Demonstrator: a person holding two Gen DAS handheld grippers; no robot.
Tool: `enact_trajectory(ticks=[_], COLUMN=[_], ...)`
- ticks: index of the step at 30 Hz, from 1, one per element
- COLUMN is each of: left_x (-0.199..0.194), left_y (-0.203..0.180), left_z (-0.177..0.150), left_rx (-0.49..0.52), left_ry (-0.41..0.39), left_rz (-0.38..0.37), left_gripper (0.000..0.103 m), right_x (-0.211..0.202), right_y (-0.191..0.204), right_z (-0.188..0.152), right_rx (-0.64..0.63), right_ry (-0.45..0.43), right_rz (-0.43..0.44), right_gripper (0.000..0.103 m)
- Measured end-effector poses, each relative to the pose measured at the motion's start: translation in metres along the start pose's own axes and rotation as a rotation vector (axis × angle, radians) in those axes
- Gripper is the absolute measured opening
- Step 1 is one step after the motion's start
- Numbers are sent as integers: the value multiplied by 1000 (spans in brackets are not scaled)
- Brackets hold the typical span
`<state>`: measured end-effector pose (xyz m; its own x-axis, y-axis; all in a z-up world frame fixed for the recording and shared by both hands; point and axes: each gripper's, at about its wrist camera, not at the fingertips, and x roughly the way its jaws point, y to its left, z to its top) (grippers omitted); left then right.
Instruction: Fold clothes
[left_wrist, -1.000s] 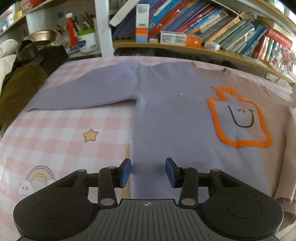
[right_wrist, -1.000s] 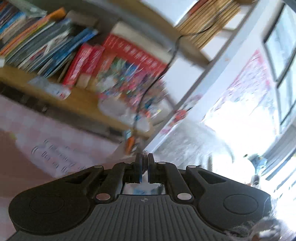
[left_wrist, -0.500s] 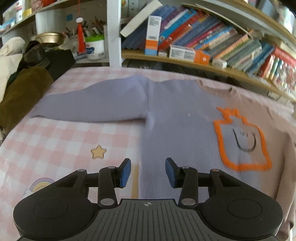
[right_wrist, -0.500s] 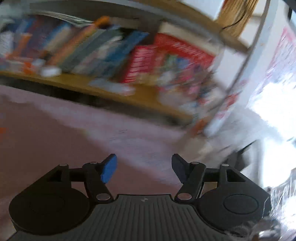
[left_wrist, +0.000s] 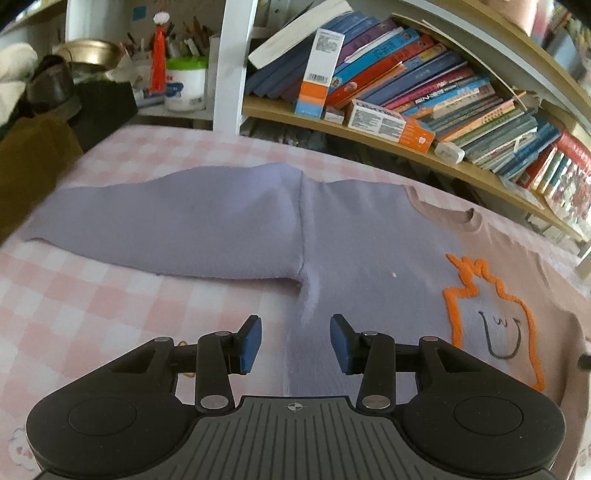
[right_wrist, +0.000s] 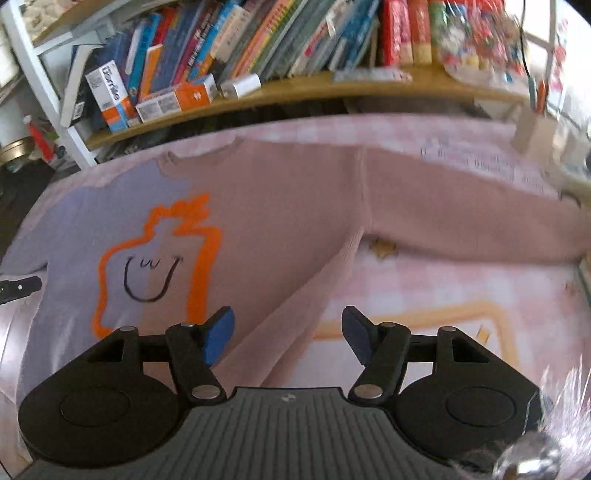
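A two-tone sweater (left_wrist: 354, 251) lies flat, front up, on the pink checked cloth (left_wrist: 92, 306). Its left half and sleeve (left_wrist: 166, 229) are lilac; its right half (right_wrist: 288, 206) and sleeve (right_wrist: 461, 218) are dusty pink. An orange outlined figure with a smile (left_wrist: 495, 325) is on the chest, also in the right wrist view (right_wrist: 159, 258). My left gripper (left_wrist: 295, 341) is open and empty, just above the lilac side seam below the armpit. My right gripper (right_wrist: 288, 332) is open and empty over the pink side edge.
A wooden bookshelf (left_wrist: 424, 151) packed with books (left_wrist: 443, 92) and boxes runs along the far edge of the cloth. A white post (left_wrist: 231, 66) stands at the back left. Dark clothes (left_wrist: 33, 147) are piled at the far left. The cloth has printed pictures (right_wrist: 424, 317).
My right gripper opened and swung from facing the shelf and window down onto the pink half of the sweater. My left gripper moved forward along the lilac side seam toward the armpit.
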<state>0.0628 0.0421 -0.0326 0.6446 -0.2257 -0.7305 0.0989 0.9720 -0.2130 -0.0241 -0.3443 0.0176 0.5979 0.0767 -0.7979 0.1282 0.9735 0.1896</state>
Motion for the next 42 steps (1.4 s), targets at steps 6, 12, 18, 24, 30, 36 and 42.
enact_trajectory(ticks=[6, 12, 18, 24, 30, 36, 42], left_x=[16, 26, 27, 31, 37, 31, -6], left_y=[2, 7, 22, 25, 25, 23, 26], left_z=[1, 7, 9, 19, 23, 23, 4], left_rx=[-11, -27, -85, -33, -13, -22, 27], left_ry=[43, 50, 18, 18, 0, 20, 11], left_rz=[-68, -82, -76, -62, -49, -10, -37], left_gripper=[35, 4, 3, 3, 3, 15, 34], right_x=[6, 6, 16, 17, 7, 5, -16], right_y=[9, 7, 13, 20, -3, -19, -35], right_z=[-18, -23, -18, -8, -13, -23, -36], right_rx=[74, 88, 95, 69, 49, 63, 113], right_ry=[43, 30, 0, 2, 19, 19, 26], right_rz=[-18, -43, -28, -20, -97, -129, -103], right_gripper=[27, 15, 13, 13, 10, 10, 24])
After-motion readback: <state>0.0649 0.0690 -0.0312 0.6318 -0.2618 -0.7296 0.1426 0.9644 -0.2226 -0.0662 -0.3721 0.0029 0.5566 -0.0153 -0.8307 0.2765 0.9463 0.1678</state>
